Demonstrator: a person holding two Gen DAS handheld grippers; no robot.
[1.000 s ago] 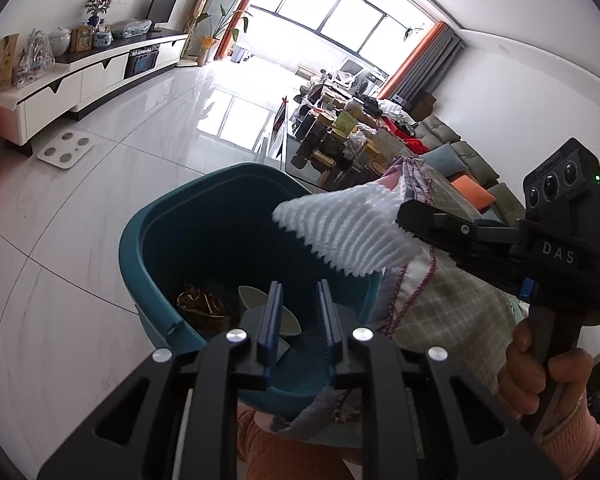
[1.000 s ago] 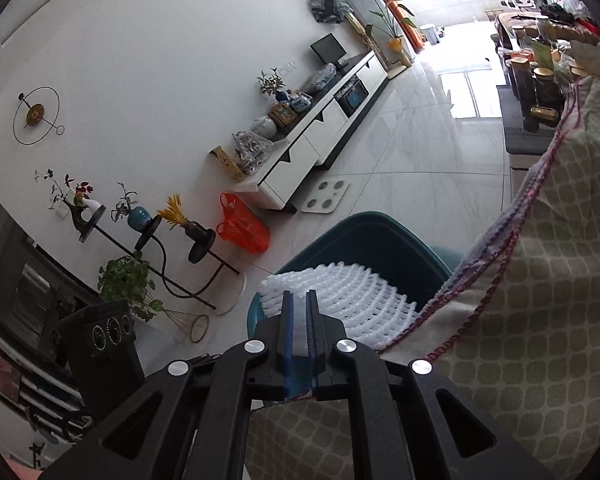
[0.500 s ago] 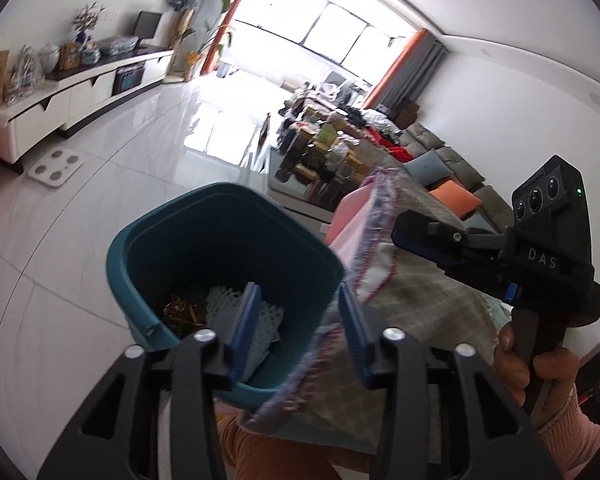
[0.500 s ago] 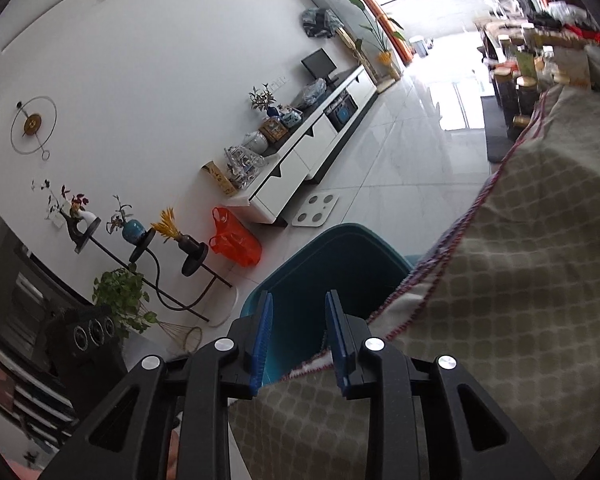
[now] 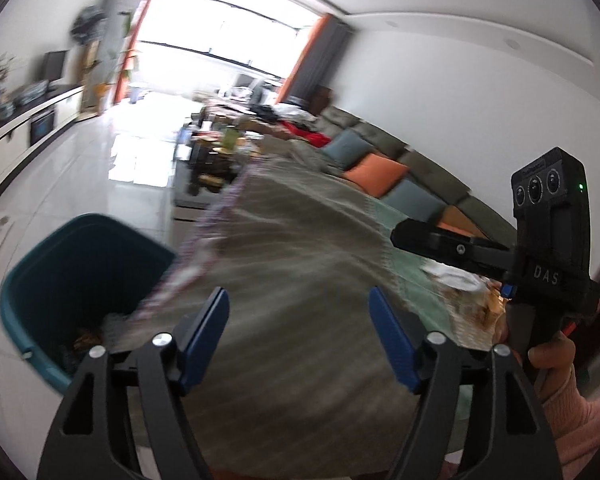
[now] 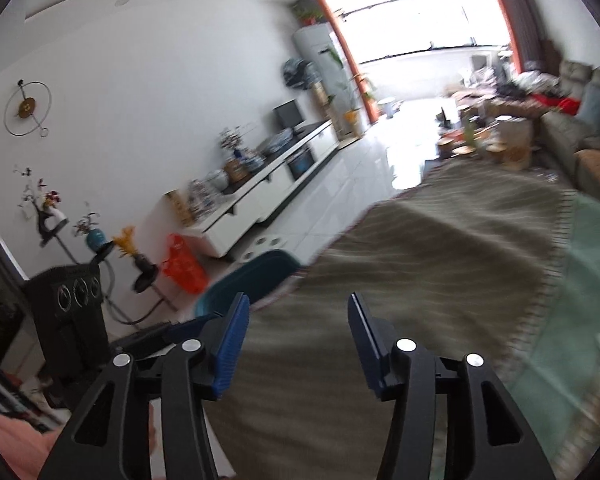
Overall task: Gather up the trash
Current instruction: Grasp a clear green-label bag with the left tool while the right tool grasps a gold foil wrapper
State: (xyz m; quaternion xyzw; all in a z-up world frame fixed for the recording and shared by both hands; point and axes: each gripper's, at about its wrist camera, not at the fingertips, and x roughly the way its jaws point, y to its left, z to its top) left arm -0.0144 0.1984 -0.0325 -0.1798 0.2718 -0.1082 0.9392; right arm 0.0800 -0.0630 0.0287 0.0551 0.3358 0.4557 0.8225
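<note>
A teal trash bin (image 5: pixel 80 268) stands on the floor at the table's left edge, with trash lying in its bottom (image 5: pixel 88 336). It also shows in the right wrist view (image 6: pixel 252 276). My left gripper (image 5: pixel 300 312) is open and empty above the checked tablecloth (image 5: pixel 300 240). My right gripper (image 6: pixel 296 320) is open and empty over the same cloth (image 6: pixel 420 260); its body shows in the left wrist view (image 5: pixel 540 240) at the right. Some items (image 5: pixel 460 280) lie on the table near the right gripper, blurred.
A white TV cabinet (image 6: pixel 268 196) runs along the far wall, with an orange bag (image 6: pixel 184 264) and plant stands beside it. A sofa with cushions (image 5: pixel 380 172) lies behind the table. White tiled floor (image 5: pixel 80 168) surrounds the bin.
The right gripper let go of the white foam net, which dropped into the bin. Both grippers opened wide and swung right, away from the bin and over the table.
</note>
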